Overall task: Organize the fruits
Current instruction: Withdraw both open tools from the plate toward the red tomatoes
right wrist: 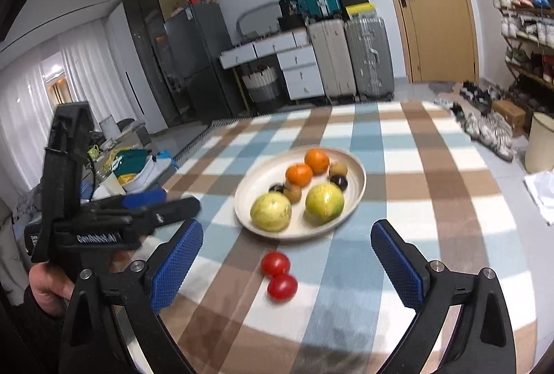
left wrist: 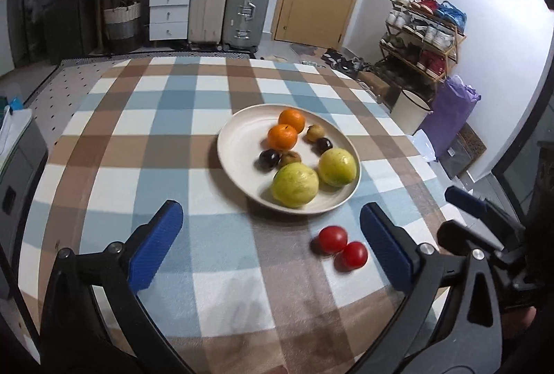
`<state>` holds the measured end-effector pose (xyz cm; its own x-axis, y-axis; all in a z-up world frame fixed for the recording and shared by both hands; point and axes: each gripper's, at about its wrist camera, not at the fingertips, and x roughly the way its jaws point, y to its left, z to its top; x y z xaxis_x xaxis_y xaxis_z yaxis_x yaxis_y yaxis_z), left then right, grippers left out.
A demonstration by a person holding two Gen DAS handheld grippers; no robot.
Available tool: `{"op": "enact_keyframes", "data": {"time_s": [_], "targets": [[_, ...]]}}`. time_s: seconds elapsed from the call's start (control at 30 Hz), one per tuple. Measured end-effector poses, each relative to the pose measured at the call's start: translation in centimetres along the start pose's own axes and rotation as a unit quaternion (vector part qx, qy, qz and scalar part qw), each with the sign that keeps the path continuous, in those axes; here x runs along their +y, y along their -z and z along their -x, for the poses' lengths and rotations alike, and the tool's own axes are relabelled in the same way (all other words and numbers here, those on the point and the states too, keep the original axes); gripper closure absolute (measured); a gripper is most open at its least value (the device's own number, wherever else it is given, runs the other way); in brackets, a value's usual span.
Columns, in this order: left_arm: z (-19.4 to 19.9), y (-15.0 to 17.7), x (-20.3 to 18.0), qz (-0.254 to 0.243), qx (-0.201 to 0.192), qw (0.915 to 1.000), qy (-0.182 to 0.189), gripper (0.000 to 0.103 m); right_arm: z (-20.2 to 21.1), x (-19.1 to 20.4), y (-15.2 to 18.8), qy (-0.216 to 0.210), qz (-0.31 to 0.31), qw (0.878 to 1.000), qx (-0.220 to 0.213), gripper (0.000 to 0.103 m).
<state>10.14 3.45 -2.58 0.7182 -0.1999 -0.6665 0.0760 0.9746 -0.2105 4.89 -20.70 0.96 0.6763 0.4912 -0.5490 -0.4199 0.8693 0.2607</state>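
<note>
A cream plate on the checked tablecloth holds two oranges, two yellow-green fruits and several small dark and brown fruits. Two red tomatoes lie touching each other on the cloth just in front of the plate. My left gripper is open and empty above the cloth, the tomatoes near its right finger. My right gripper is open and empty, with the tomatoes between its fingers' lines. The left gripper also shows in the right wrist view.
The table carries a blue, brown and white checked cloth. Suitcases, drawers, a door and a shoe rack stand beyond the far edge. A white bin and purple bag stand off the right edge.
</note>
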Motion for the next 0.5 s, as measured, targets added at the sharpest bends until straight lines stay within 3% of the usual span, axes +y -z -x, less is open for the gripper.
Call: {"op": "enact_keyframes", "data": {"time_s": [0.17, 0.5], "targets": [[0.1, 1.9, 1.0, 0.001, 0.006, 0.9999, -0.011, 0.001, -1.0, 0.1, 2.0, 0.02, 0.001, 0.999, 0.025, 0.004], [-1.0, 5.2, 2.6, 0.002, 0.025, 0.9994, -0.024, 0.001, -3.8, -0.3, 4.2, 0.018, -0.009, 0.997, 0.068, 0.004]]}}
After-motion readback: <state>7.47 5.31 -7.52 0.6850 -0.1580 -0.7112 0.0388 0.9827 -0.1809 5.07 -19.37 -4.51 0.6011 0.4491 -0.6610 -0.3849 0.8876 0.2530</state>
